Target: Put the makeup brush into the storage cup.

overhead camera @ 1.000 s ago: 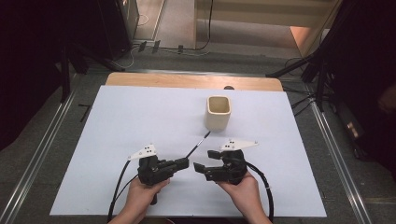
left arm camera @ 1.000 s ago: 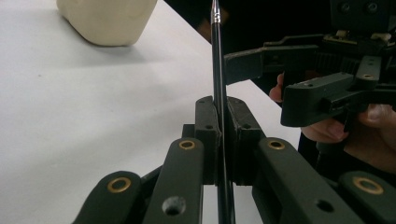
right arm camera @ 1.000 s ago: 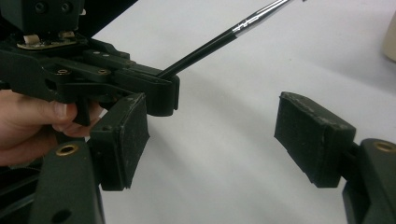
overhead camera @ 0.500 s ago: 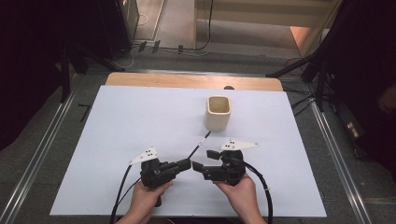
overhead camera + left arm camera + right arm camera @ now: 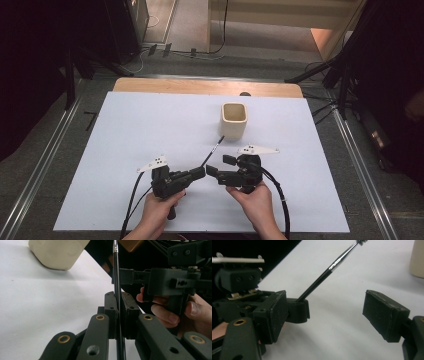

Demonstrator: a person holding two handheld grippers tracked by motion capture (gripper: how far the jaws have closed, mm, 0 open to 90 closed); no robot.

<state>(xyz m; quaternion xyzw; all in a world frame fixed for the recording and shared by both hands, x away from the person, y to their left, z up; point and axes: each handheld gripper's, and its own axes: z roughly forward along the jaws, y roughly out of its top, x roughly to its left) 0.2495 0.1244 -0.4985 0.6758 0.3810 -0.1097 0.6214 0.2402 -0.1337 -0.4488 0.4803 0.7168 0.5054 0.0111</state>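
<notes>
Two handheld grippers meet low in the frame over a white table.
The left gripper pinches a thin black brush angled up-right toward a cream cup; the right gripper, jaws spread, faces it just beside.

A white sheet covered the wooden table, flanked by metal rails on the grey floor, while black cables trailed across it beyond the far edge.

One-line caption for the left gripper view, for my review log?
Left tool shut on a thin black brush, its handle pointing toward the cream square cup; right tool alongside.
</notes>
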